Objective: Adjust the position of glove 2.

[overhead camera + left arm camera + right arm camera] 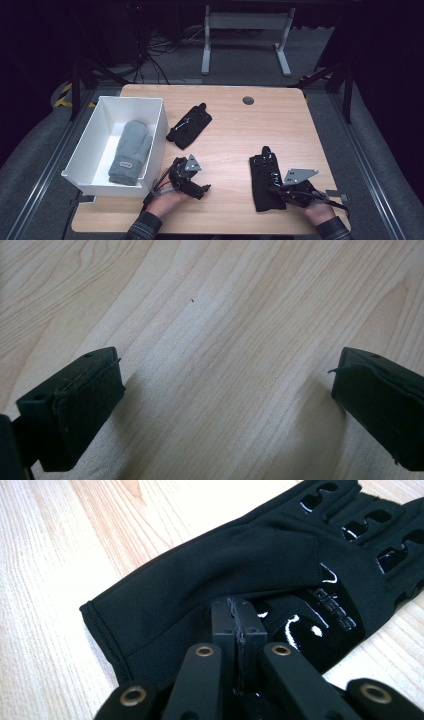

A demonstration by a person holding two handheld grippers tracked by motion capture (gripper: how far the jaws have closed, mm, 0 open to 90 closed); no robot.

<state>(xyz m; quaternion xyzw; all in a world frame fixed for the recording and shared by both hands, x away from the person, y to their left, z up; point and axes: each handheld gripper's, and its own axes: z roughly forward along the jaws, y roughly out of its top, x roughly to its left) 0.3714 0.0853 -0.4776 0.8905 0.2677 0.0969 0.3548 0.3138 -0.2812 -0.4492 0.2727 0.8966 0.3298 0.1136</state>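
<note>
The right gripper [236, 625] is pinched tight on a thin fold of the black glove [240, 565], which lies flat on the counter [235, 130] well to the right of the white bin [90, 150]. So little fabric is caught that it may slip free when lifted. The left gripper [225, 400], jaws spread wide, rests beside the bin, holding nothing.

Glove [240, 580] fingertips beyond frame edge
</note>
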